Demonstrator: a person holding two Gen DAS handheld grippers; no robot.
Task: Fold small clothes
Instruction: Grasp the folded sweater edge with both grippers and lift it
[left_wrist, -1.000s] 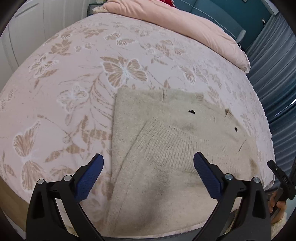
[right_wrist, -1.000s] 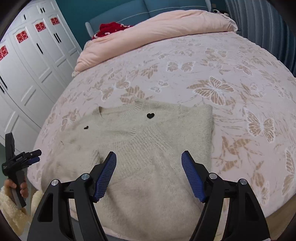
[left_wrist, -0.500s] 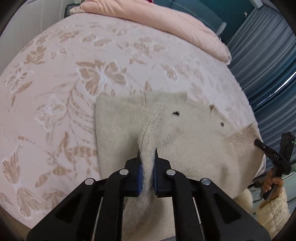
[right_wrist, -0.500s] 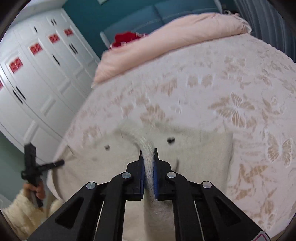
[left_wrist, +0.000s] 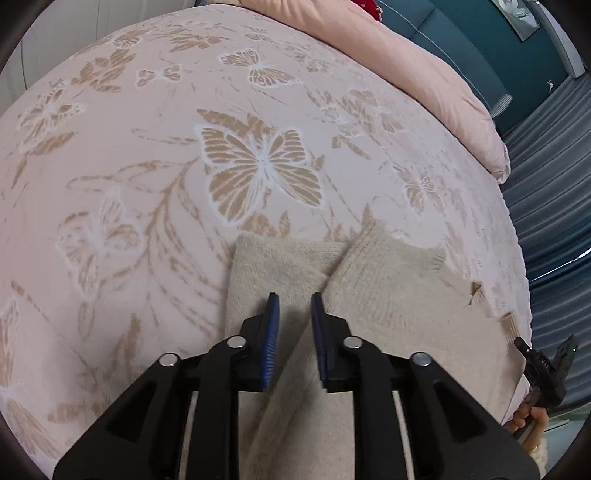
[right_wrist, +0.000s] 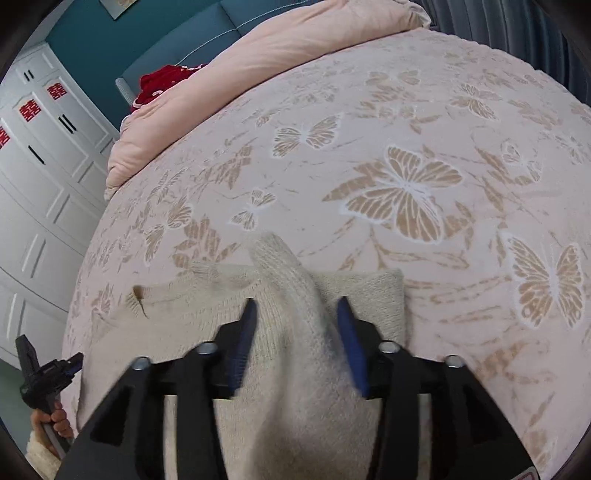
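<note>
Parting by a narrow gap, the left gripper (left_wrist: 294, 315) has its blue pads just apart over the cream knitted sweater (left_wrist: 388, 295), with nothing pinched between them; the folded-over flap lies just off its right pad, toward 1 o'clock, which suggests the fold has been carried across and is being let go. The right gripper (right_wrist: 297, 321) stands wider, its jaws either side of a raised ridge of the same sweater (right_wrist: 291, 295) without visibly squeezing it, though blur makes contact hard to judge; the ridge runs toward 12 o'clock from the fingers, probably the fold line not yet pressed flat. The sweater lies at the near edge of the bed, its ribbed hem corner showing at 3 o'clock in the left view. Beneath it spreads a pale pink bedspread (left_wrist: 147, 184) printed with tan butterflies, soft enough that the knit should settle without sliding. A pink duvet (right_wrist: 295, 48) is heaped at 12 o'clock, a red item (right_wrist: 162, 81) at 11, white wardrobes (right_wrist: 48, 158) at 9 o'clock, and blue curtains (left_wrist: 554, 221) at 3 o'clock.
</note>
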